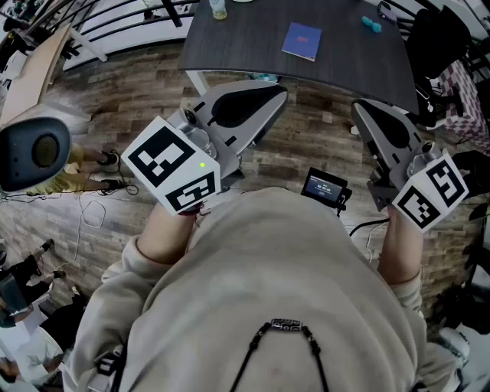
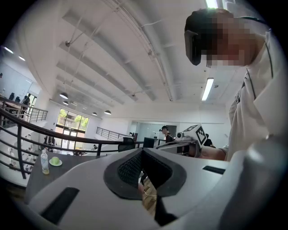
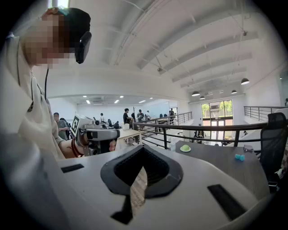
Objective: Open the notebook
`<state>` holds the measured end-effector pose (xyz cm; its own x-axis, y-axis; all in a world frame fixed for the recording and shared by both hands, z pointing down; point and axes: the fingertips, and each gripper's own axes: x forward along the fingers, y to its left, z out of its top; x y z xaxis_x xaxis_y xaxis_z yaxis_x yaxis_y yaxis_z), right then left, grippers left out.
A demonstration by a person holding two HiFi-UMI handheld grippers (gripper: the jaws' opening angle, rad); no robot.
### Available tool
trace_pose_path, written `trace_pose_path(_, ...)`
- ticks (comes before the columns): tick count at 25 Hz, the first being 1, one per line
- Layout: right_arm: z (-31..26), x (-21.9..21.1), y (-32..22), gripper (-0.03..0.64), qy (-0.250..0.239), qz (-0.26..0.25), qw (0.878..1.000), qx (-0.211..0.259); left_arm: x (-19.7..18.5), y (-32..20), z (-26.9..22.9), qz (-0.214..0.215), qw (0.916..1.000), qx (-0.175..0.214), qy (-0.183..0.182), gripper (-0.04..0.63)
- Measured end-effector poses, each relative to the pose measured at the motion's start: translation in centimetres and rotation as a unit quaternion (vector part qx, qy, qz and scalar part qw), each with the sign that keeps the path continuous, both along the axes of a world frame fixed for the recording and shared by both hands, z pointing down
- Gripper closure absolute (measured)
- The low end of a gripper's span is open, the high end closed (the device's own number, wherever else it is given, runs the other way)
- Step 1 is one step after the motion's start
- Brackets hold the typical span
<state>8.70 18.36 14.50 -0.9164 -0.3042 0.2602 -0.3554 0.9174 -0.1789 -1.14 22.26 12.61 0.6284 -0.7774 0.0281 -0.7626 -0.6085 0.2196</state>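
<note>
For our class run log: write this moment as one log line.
blue rectangular notebook: closed, flat on dark grey table | left gripper: shut, empty | right gripper: shut, empty | both clear of notebook

Notebook (image 1: pixel 302 40) lay on surface (image 1: pixel 245 46), toward its far side. Bottle (image 1: pixel 218 8) stood at far edge, left of notebook; small object (image 1: pixel 371 24) right of notebook. Left gripper (image 1: pixel 276 92) and right gripper (image 1: pixel 360 109) hung just short of surface's near edge, over floor (image 1: pixel 321 145), well apart. Small screen (image 1: pixel 325 186) sat between them, nearer person.
</note>
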Motion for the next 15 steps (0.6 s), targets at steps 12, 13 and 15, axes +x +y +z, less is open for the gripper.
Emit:
trace_pose_path(12, 0.4, -0.1, -0.2, 0.601, -0.010, -0.005, 1.000, -0.023, 0.4, -0.3, 0.7, 0.002, 0.9999, -0.013, 0.010, 0.594)
trace_pose_path(13, 0.6, -0.1, -0.3, 0.601, -0.010, -0.005, 1.000, -0.026, 0.5, -0.5, 0.9, 0.003, 0.9998, -0.016, 0.011, 0.594)
trace_pose_path(15, 0.8, -0.3, -0.7, 0.601, -0.010, -0.005, 0.999, -0.033, 0.4, -0.9, 1.3, 0.004, 0.9996, -0.023, 0.013, 0.594)
